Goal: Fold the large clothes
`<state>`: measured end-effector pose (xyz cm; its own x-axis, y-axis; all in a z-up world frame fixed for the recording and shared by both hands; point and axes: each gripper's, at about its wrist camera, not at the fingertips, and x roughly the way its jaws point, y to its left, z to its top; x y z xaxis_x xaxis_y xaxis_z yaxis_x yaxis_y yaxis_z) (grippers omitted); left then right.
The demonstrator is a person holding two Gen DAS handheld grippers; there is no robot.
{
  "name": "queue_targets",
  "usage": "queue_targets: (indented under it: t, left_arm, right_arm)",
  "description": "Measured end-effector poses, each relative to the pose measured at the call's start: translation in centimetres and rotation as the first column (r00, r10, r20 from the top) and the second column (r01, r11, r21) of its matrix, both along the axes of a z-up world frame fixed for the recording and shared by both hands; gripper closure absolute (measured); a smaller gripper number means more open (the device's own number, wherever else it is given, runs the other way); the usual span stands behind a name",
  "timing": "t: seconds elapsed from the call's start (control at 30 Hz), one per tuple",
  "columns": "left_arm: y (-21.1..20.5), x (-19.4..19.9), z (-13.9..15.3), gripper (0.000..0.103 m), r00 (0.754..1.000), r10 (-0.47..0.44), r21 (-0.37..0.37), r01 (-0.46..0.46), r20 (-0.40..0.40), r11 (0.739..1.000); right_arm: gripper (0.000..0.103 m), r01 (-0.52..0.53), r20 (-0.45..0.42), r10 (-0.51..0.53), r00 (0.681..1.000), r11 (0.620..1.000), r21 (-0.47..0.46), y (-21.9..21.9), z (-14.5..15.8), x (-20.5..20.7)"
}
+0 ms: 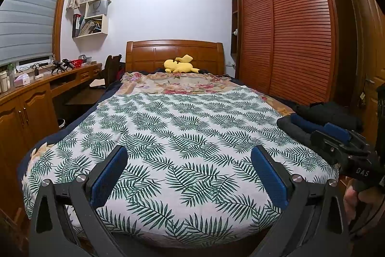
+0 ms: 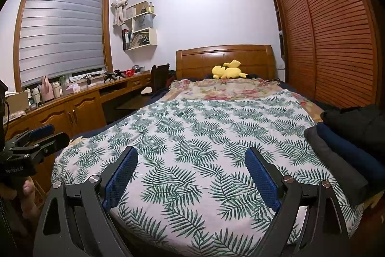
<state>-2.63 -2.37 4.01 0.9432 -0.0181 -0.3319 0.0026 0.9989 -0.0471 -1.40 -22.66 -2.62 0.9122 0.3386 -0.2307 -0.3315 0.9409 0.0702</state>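
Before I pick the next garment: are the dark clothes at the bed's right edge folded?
Folded: the dark clothes lie stacked in neat layers.

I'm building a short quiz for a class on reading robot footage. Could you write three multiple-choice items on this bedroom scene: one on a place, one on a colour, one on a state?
1. Where does the folded clothes stack lie?
A. on the bed's right edge
B. on the desk
C. by the headboard

2. What colour is the plush toy?
A. red
B. yellow
C. green

3. How do the two grippers stand?
A. both open, empty
B. both shut on cloth
C. one holds the toy

Answers:
1 A: the stack sits at the right side of the leaf-print sheet.
2 B: it is yellow against the headboard.
3 A: left gripper and right gripper are spread wide with only the sheet showing between the fingers.
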Motion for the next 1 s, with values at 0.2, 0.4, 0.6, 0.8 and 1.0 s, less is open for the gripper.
queue_targets:
  t: [0.2,0.4,0.6,0.8,1.0]
  left_arm:
    - [-0.09,-0.28,0.3,0.001,1.0,-0.011,0.004,0.011,0.005,1.0]
    - [-0.3,-0.42,0.45,0.001,1.0,-0.016,0.012,0.016,0.007,1.0]
    - [-0.45,-0.45,0.48,0.001,1.0,-0.015,0.012,0.015,0.008,1.0]
    - [-0.54,-0.51,0.49,0.001,1.0,-0.016,0.013,0.016,0.008,1.0]
    - [-0.47,-0.43,0.52,0.001,1.0,-0.018,0.007,0.018,0.002,1.0]
  right_arm:
    - [0.012,0.004,-0.005,-0.004,1.0,1.0,0.004,0.06,-0.22,0.16]
    - [0.012,0.006,-0.008,-0.006,1.0,1.0,0.009,0.08,-0.26,0.25]
    - [0.012,0.007,-0.011,-0.006,1.0,1.0,0.014,-0.03,-0.36,0.3]
    - [0.012,0.006,-0.012,-0.006,1.0,1.0,0.014,0.0,-0.35,0.32]
    - [0.012,0.01,-0.015,-0.009,1.0,1.0,0.018,0.1,-0.45,0.38]
